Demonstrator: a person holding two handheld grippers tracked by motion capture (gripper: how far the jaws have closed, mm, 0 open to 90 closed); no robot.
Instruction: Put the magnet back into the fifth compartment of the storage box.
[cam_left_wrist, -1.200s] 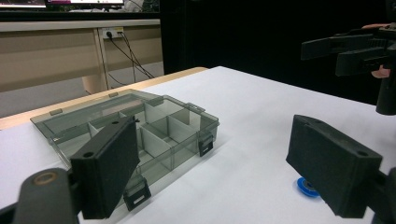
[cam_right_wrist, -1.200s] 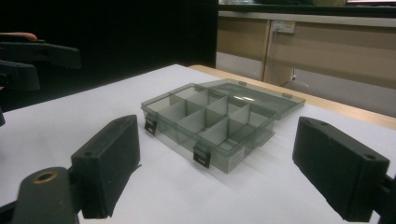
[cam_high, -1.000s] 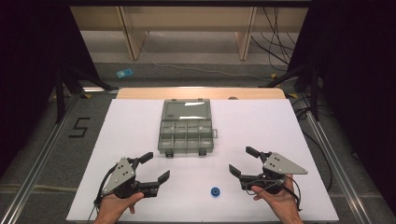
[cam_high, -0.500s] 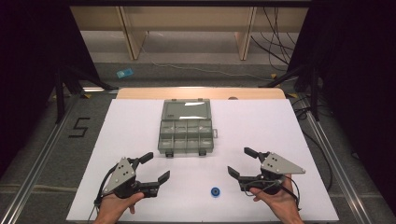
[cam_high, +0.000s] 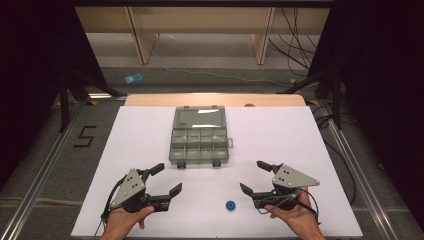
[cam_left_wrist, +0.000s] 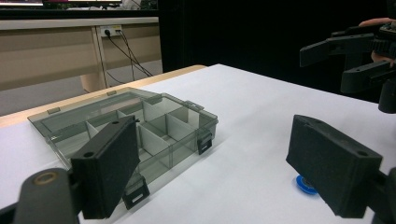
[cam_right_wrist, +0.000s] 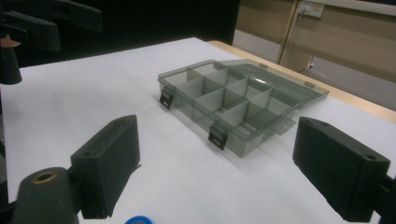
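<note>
- Left gripper (cam_high: 166, 179), black two-jaw tool with grey three-cornered plate: jaws spread wide, nothing between them; held over the near left part of the white table top (cam_high: 280, 135). Position unchanged against both earlier frames.
- Right gripper (cam_high: 255, 177), same build: jaws spread wide, empty. It has drifted slightly left toward the table's middle over the last second; the shift is small.
- Small blue round ring-shaped piece (cam_high: 230, 205): lies flat on the table near the front edge, between the two grippers, closer to the right one, touching neither. Same spot as earlier.
- In the left gripper view the blue piece (cam_left_wrist: 306, 185) sits partly hidden behind the right-hand jaw.
- Smoky transparent plastic compartment box (cam_high: 200, 142): lid folded open toward the far side, dividers visible, compartments look empty; stands at table centre, well apart from both grippers. Not moved.
</note>
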